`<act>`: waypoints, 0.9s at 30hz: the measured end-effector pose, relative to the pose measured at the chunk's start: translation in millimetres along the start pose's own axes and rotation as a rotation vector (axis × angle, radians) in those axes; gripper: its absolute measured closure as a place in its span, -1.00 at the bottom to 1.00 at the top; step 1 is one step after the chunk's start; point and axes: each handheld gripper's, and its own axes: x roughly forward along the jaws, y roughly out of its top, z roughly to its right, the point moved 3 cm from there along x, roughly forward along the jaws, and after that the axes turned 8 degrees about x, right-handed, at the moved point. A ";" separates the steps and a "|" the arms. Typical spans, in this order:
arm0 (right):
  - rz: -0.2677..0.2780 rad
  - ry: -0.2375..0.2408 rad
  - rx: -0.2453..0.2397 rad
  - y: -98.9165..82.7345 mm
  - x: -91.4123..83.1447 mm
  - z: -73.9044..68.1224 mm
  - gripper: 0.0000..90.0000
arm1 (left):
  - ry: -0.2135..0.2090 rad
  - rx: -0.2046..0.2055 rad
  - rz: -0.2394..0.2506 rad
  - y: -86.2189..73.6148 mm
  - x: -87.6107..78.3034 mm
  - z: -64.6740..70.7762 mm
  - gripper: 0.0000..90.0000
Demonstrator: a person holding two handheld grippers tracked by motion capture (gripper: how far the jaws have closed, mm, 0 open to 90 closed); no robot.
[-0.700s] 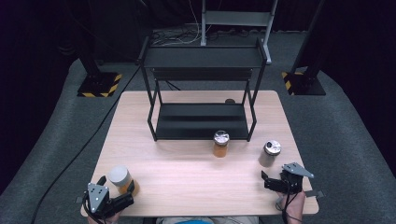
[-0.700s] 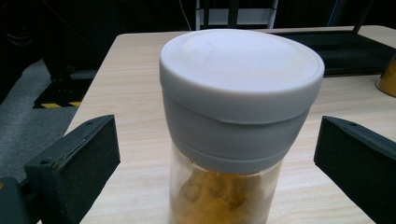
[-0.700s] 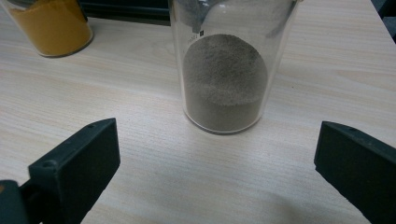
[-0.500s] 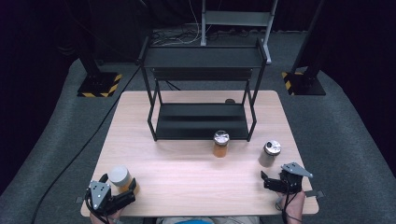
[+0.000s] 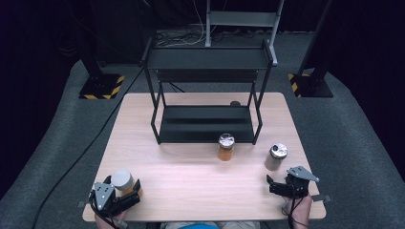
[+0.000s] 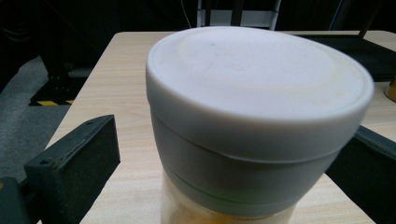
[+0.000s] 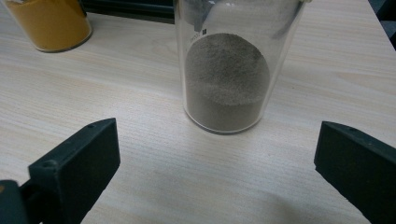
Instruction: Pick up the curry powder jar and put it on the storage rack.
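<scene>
A jar with a white lid (image 6: 252, 93) over orange contents stands at the table's near left corner (image 5: 122, 179). My left gripper (image 5: 123, 191) is open around it, and the left pad (image 6: 79, 158) stands a little apart from the jar's side (image 6: 222, 158). A glass jar of grey powder (image 7: 227, 79) with a metal lid (image 5: 276, 155) stands at the near right. My right gripper (image 5: 285, 181) is open just short of it (image 7: 215, 163), with nothing between its jaws.
A jar of orange powder (image 5: 225, 146) (image 7: 51, 23) stands mid-table in front of a black two-tier rack (image 5: 207, 90). A small dark object (image 5: 235, 103) lies behind the rack. The wooden table's near edge (image 5: 200, 217) is close under both grippers.
My left gripper has edged forward so its jaws flank the white-lidded jar. The right gripper and all jars have stayed put.
</scene>
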 end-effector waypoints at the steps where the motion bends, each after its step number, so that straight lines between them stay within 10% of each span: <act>1: 0.000 0.000 0.001 0.0 0.0 0.1 -1.00 | -0.003 0.000 -0.004 -0.1 0.4 -0.1 -1.00; 16: -0.001 -0.004 -0.013 0.0 0.2 -1.7 -1.00 | -0.040 -0.022 0.022 -11.1 -0.2 -4.9 -0.33; 27: 0.000 -0.003 -0.016 -0.1 0.1 -1.9 -1.00 | -0.053 -0.007 0.054 -16.8 -1.2 -6.6 -0.25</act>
